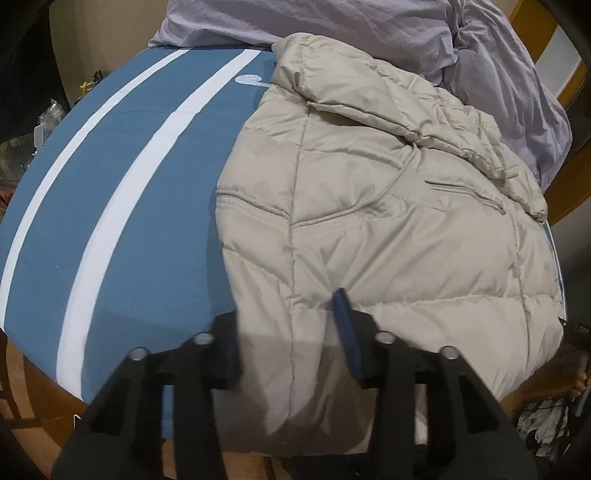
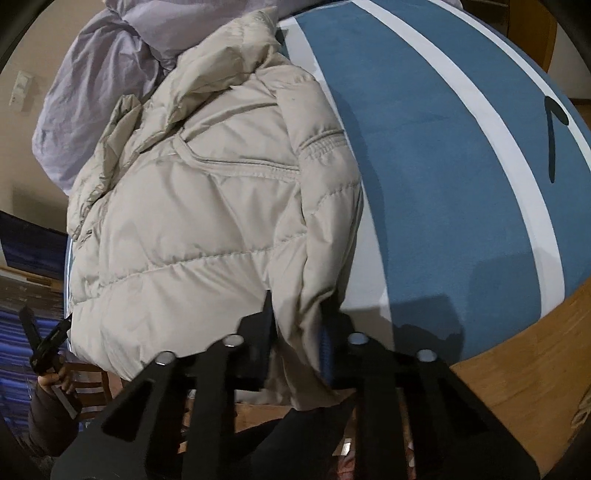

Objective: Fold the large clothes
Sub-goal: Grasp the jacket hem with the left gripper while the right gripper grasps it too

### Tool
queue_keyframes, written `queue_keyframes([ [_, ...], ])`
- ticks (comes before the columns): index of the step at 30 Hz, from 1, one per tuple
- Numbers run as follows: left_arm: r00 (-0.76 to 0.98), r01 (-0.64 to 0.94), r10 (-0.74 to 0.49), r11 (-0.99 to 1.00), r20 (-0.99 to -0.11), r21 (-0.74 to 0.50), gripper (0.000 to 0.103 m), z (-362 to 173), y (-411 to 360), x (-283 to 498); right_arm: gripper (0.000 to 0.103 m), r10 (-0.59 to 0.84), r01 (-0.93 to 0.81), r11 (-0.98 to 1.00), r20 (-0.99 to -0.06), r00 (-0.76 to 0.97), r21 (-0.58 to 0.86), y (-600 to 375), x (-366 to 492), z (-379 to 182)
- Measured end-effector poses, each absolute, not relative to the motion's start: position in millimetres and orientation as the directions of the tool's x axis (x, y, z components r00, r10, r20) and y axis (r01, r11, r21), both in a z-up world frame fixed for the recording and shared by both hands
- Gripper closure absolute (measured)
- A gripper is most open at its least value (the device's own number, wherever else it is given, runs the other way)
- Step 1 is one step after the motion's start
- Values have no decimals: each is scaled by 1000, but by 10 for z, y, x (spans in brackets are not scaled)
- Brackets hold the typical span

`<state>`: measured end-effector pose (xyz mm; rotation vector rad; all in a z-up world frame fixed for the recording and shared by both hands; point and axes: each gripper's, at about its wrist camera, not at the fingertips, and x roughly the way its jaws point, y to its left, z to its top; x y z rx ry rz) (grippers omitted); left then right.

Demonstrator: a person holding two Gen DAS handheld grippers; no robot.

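**Beige puffer jacket pinched at its near hem by both grippers**

Left wrist view: the beige puffer jacket [image 1: 388, 221] lies on the blue cloth with white stripes [image 1: 122, 206], filling the frame from 6 to 1 o'clock. Its long axis runs from the hem at 6 o'clock to the collar near 12 o'clock, collar pointing away. A lilac bedsheet [image 1: 424, 33] is bunched behind the collar at 1 o'clock. The left gripper [image 1: 291, 332] has its tongs clamped on a hem fold.

Right wrist view: the jacket [image 2: 207, 206] spreads from 6 to 11 o'clock, collar toward 11 o'clock, next to the lilac sheet [image 2: 103, 92]. The right gripper [image 2: 295, 332] has its tongs pinched on the hem's corner. The striped cloth [image 2: 443, 166] fills 1 to 4 o'clock over a wooden table [image 2: 517, 369].
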<state>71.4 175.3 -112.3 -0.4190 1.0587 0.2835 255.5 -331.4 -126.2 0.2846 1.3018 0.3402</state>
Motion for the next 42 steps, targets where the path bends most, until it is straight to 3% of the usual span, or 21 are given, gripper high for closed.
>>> queue_keyframes([
  [4, 483, -412, 18, 887, -875, -209, 87, -1055, 1701, 696, 86, 390, -97, 921, -886, 252, 378, -3276, 2540, -1205],
  [7, 492, -419, 22, 882, -870, -214, 91, -968, 1685, 705, 87, 401, -92, 915, -873, 276, 392, -3298, 2516, -1134],
  [10, 509, -420, 24, 880, -860, -224, 93, -843, 1699, 708, 87, 420, -95, 906, -854, 307, 412, -3325, 2517, -1026],
  [11, 516, -416, 27, 882, -856, -223, 93, -790, 1700, 714, 95, 425, -100, 904, -846, 322, 416, -3328, 2524, -966],
  [26, 613, -374, 87, 907, -786, -191, 94, -93, 1751, 1125, 95, 413, -190, 911, -802, 432, 366, -3059, 2902, -421],
  [42, 673, -439, 174, 876, -719, -199, 94, 534, 2024, 2026, 95, 437, -223, 899, -724, 534, 378, -2763, 4006, 171],
])
